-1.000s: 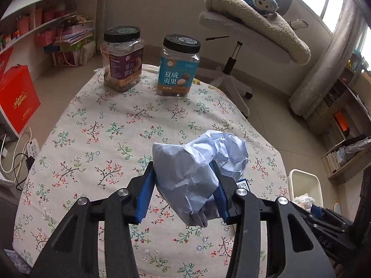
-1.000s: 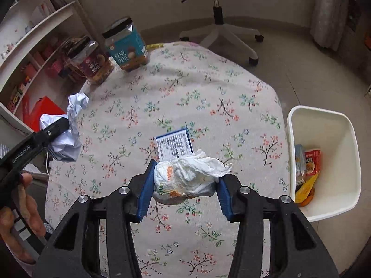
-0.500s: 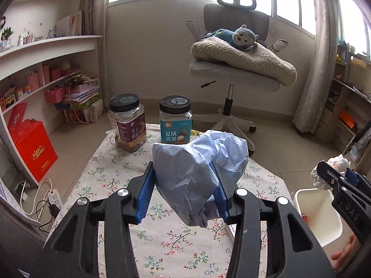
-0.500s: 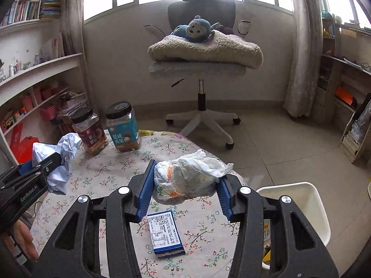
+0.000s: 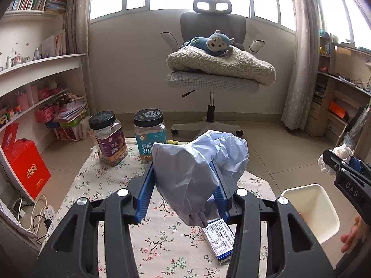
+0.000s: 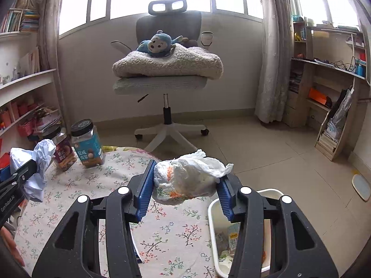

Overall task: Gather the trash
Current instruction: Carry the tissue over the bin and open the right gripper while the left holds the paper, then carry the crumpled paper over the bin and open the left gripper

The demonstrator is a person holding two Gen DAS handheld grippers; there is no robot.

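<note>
My left gripper [image 5: 184, 190] is shut on a crumpled pale blue paper ball [image 5: 197, 173] and holds it above the floral table [image 5: 104, 180]. My right gripper [image 6: 183, 186] is shut on a wad of white plastic wrap with orange print [image 6: 185, 179], held above the table's right edge next to the white trash bin [image 6: 213, 210]. The bin also shows in the left wrist view [image 5: 310, 208], on the floor to the right. A small blue and white box [image 5: 219, 234] lies on the table under the left gripper. The right gripper [image 5: 343, 169] shows at the right edge of the left wrist view.
Two black-lidded snack jars [image 5: 106, 136] [image 5: 150, 134] stand at the table's far end. A grey office chair [image 5: 211, 78] with a blanket and plush monkey stands beyond it. Shelves line the left wall, and a red box [image 5: 25, 164] sits below them. Several wrappers lie in the bin.
Both grippers have lifted and tilted up from looking down at the table, each still holding its trash. The right gripper has moved right, towards the bin.
</note>
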